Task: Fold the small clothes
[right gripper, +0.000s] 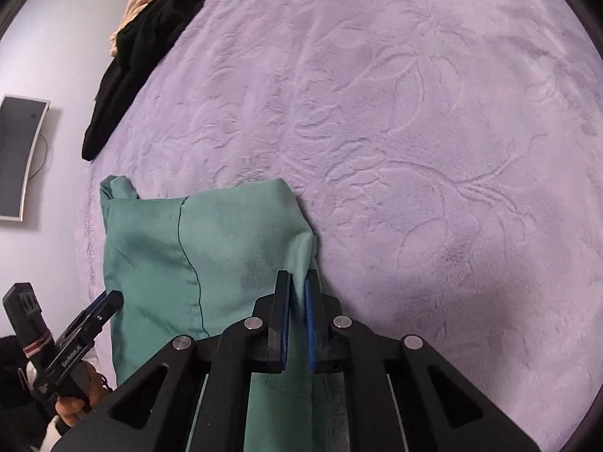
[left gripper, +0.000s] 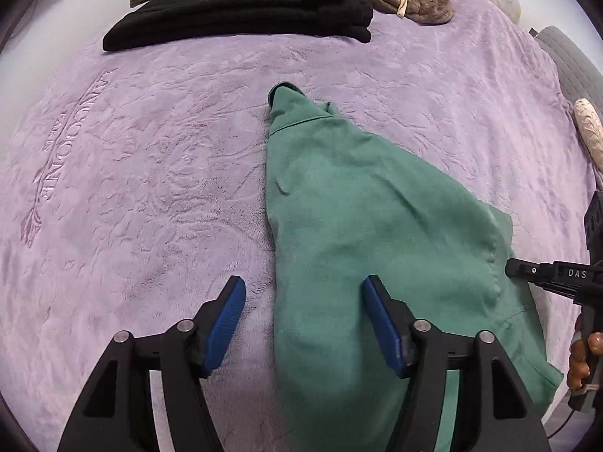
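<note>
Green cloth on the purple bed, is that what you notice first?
Yes: the green garment lies in the middle of the purple blanket. The right gripper pinches its edge, while the left gripper hangs open over it. Folded black clothes sit at the far edge.

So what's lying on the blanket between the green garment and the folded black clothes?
Nothing: in the left wrist view, only bare purple blanket separates the green garment from the folded black clothes.
</note>
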Demonstrator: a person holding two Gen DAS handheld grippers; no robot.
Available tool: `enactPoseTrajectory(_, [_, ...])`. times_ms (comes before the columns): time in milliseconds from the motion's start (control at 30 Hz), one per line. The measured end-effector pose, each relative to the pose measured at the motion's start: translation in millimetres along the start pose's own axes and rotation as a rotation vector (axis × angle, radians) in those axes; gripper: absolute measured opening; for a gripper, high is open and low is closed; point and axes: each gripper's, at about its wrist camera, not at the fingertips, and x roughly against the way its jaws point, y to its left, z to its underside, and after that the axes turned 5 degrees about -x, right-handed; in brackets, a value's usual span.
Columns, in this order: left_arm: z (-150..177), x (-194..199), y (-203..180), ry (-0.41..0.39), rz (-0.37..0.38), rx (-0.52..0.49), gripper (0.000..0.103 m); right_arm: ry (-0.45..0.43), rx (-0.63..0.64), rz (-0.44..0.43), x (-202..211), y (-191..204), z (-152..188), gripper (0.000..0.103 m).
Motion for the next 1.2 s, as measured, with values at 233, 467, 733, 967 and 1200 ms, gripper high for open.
enactPoseTrajectory(233, [14.4,27.8,3.0,0.017,-0.039,-0.037,0.071,0.010,-0.081,-0.074,44.7,-22.2,18.6,0.033])
enactPoseTrajectory(467, [70.9,72.6,-15.9,0.071,0.071,-0.097,0.071,0.030,0.100,-0.055,94.9,-0.2,96.6,0.057])
enactPoseTrajectory(733, [144.5,59.7,-44.1,0.198,0.073,-0.219,0.071,0.140,0.131,0.058,68.5,-10.2,158.1,0.032])
enactPoseTrajectory(967, [157.6,60.1,-35.0,0.189,0.067,-0.256,0.077,0.146,-0.225,-0.136,67.6,-63.9,168.8,0.017])
enactPoseTrajectory(1200, [162.3,61.8,-42.2,0.175,0.025,-0.271,0.077,0.102,-0.255,0.000,91.3,-87.8,174.3,0.019])
